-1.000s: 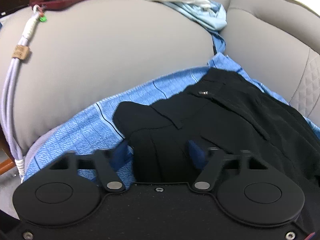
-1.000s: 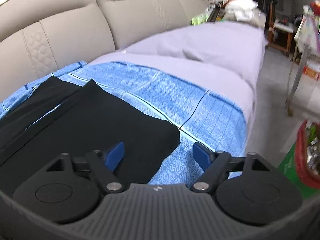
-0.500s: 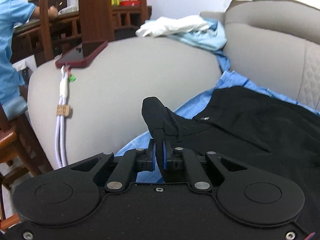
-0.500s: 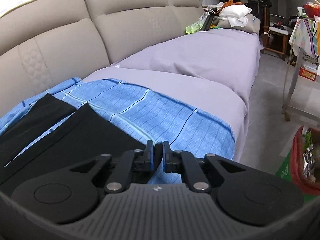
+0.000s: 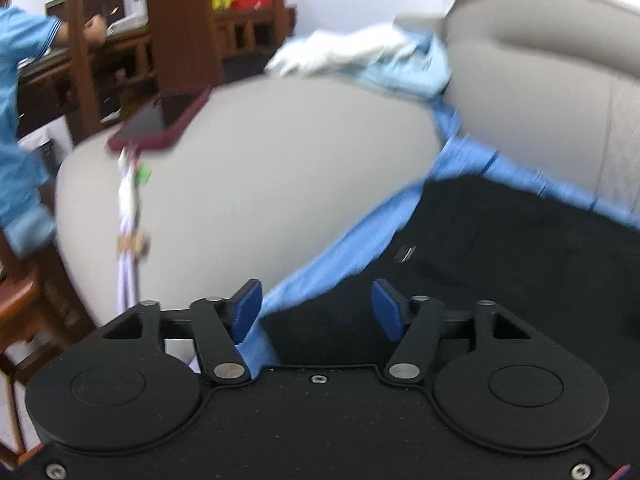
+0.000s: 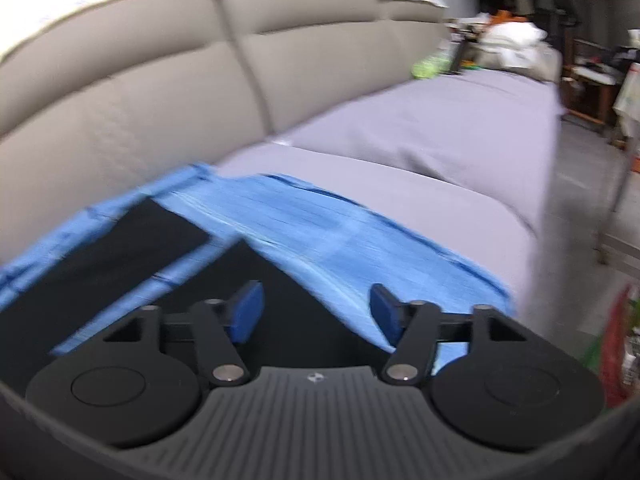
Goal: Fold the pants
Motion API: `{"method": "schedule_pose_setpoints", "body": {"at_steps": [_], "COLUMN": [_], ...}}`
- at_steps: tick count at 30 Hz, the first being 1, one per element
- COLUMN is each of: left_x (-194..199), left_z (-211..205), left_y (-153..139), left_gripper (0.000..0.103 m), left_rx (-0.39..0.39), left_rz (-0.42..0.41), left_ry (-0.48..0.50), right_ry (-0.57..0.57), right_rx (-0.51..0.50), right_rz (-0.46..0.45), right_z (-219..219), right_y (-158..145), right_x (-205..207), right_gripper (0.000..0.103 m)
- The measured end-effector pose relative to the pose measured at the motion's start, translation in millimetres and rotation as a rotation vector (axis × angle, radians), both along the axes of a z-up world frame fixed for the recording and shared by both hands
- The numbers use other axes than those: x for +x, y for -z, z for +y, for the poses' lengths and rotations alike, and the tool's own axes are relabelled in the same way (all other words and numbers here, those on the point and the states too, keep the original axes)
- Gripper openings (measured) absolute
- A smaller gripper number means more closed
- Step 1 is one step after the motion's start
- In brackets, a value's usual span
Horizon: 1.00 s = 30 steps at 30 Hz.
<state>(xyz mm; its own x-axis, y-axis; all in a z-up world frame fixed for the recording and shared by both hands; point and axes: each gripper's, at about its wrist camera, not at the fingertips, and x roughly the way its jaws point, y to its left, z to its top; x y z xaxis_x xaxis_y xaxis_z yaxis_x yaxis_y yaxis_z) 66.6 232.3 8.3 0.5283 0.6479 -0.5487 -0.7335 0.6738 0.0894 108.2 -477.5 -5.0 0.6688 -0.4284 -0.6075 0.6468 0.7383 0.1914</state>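
Note:
The black pants [image 5: 500,240] lie flat on a blue patterned cloth [image 5: 352,248] on the sofa seat. My left gripper [image 5: 316,310] is open and empty, over the waist end of the pants near the sofa arm. In the right wrist view the pant legs [image 6: 120,256] lie on the blue cloth [image 6: 340,240]. My right gripper [image 6: 316,308] is open and empty, over the hem corner of the nearer leg. Both views are blurred by motion.
The grey sofa arm [image 5: 260,184] carries a red phone [image 5: 160,124] with a hanging cable [image 5: 128,216] and white and light-blue clothes [image 5: 360,56]. A lilac sheet [image 6: 440,140] covers the seat beyond. A person in blue [image 5: 20,120] stands at left.
Both grippers were shut on the pants half a second ago and are now open. The lifted waist corner has dropped back flat. Both grippers have shifted slightly.

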Motion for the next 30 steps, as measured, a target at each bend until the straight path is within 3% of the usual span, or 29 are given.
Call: {"method": "schedule_pose_setpoints", "body": {"at_steps": [3, 5, 9, 13, 21, 24, 30], "left_x": [24, 51, 113, 172, 267, 282, 302], "left_z": [1, 3, 5, 9, 14, 22, 33], "left_y": [-25, -36, -41, -28, 25, 40, 65], "left_gripper": [0.083, 0.086, 0.088, 0.101, 0.101, 0.101, 0.103], "left_rx": [-0.062, -0.140, -0.266, -0.357, -0.345, -0.373, -0.378], "left_rz": [-0.055, -0.062, -0.060, -0.099, 0.018, 0.031, 0.068], "left_ry": [0.085, 0.137, 0.184, 0.190, 0.043, 0.002, -0.082], "right_ry": [-0.092, -0.165, -0.267, -0.334, -0.376, -0.350, -0.303], "right_rx": [0.031, 0.047, 0.105, 0.161, 0.142, 0.137, -0.044], "right_rz": [-0.023, -0.007, 0.047, 0.148, 0.297, 0.330, 0.446], "right_z": [22, 40, 73, 107, 170, 183, 210], "right_y": [-18, -27, -31, -16, 30, 43, 62], "right_x": [35, 67, 128, 194, 302, 333, 369], "right_gripper": [0.092, 0.102, 0.103, 0.103, 0.103, 0.103, 0.103]}}
